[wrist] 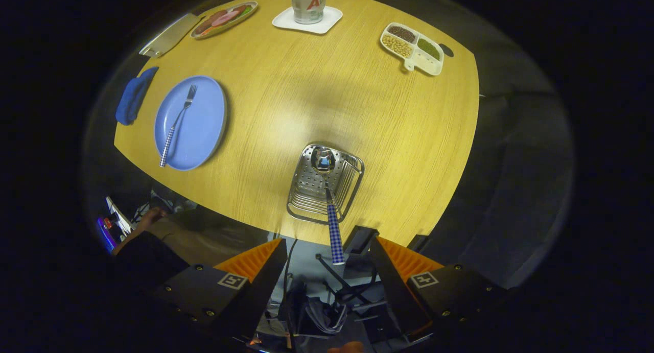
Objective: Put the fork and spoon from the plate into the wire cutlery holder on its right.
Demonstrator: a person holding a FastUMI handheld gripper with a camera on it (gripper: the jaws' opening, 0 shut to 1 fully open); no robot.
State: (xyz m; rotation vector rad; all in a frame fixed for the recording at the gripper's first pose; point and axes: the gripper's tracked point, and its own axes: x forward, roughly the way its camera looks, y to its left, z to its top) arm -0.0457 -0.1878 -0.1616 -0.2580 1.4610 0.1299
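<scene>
Nearest the camera, the hand-held gripper (329, 263) stands with its two fingers spread wide apart at the bottom of the frame, grasping nothing; the checked handle end of the spoon rises in the gap between them, touching neither.

Beyond the fingers spreads the round yellow wooden table (306, 87), the largest thing here, filling the middle and top of the frame. On its left part lies the round light-blue plate (204, 133), and on the plate rests the metal fork with a blue-and-white checked handle (176, 125), tines toward the top of the frame.

Just ahead of the fingers, at the near edge of the table in the lower centre, sits the silver wire cutlery holder (306, 194) with a perforated back wall. The metal spoon with a blue-and-white checked handle (329, 205) stands in it, bowl down at the bottom, handle leaning out toward the gripper.

At the upper right lies a white divided tray of beans and seeds (412, 48). At the top centre a white can (308, 3) stands on a white square coaster (307, 21). At the upper left are an oval plate of sliced food (224, 19) and a pale cleaver-shaped board (168, 35), with a folded blue cloth (134, 96) left of the plate.

A person's hand (150, 219) shows at the lower left below the table.
</scene>
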